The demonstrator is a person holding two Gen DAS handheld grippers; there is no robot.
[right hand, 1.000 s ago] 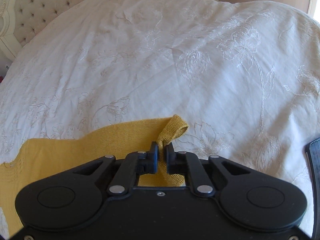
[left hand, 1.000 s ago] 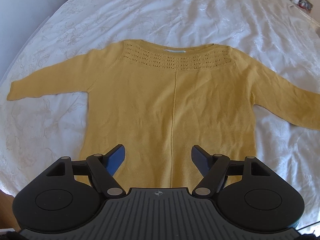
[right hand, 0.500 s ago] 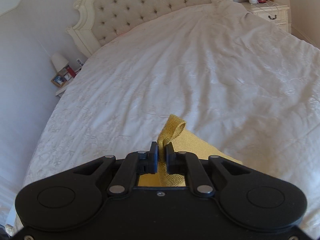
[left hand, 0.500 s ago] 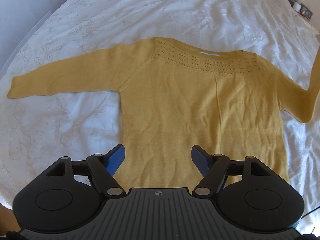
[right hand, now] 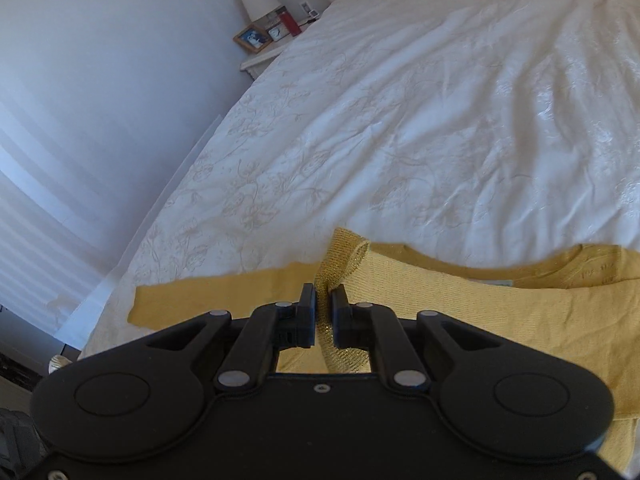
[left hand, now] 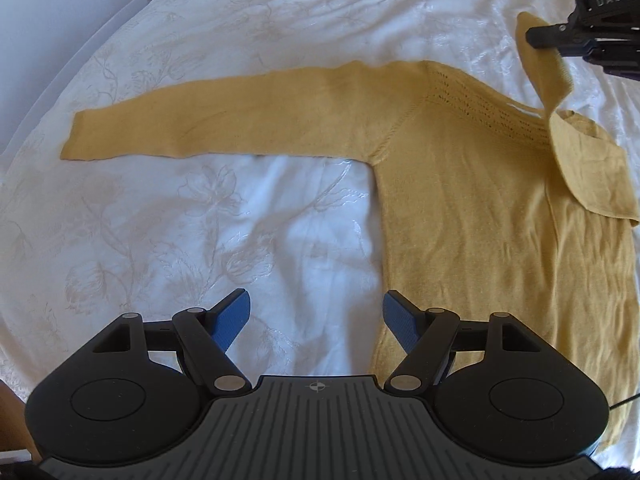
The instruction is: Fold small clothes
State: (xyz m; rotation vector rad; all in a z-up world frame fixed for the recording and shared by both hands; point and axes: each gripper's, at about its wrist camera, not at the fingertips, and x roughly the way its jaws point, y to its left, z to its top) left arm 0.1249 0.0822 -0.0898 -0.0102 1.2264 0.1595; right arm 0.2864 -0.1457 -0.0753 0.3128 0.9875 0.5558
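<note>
A yellow knit sweater (left hand: 460, 220) lies flat on the white bedspread (left hand: 200, 240), neckline away from me. Its left sleeve (left hand: 224, 120) stretches straight out to the left. The right sleeve (left hand: 588, 168) is lifted and doubled back over the body. My right gripper (left hand: 536, 38) at the top right is shut on that sleeve's cuff. In the right wrist view the right gripper (right hand: 323, 312) pinches the cuff (right hand: 344, 252) above the sweater (right hand: 480, 312). My left gripper (left hand: 316, 316) hangs open over the bedspread beside the sweater's lower left edge, holding nothing.
A nightstand (right hand: 272, 36) with a lamp, a picture frame and small items stands beyond the bed's far left corner. A pale wall (right hand: 100, 100) runs along the bed's left edge (right hand: 168, 184). Wrinkled bedspread (right hand: 440, 120) stretches beyond the sweater.
My right gripper has swung the right sleeve's cuff up and across over the sweater's body. My left gripper has slid leftward off the sweater's hem to its left edge, still open.
</note>
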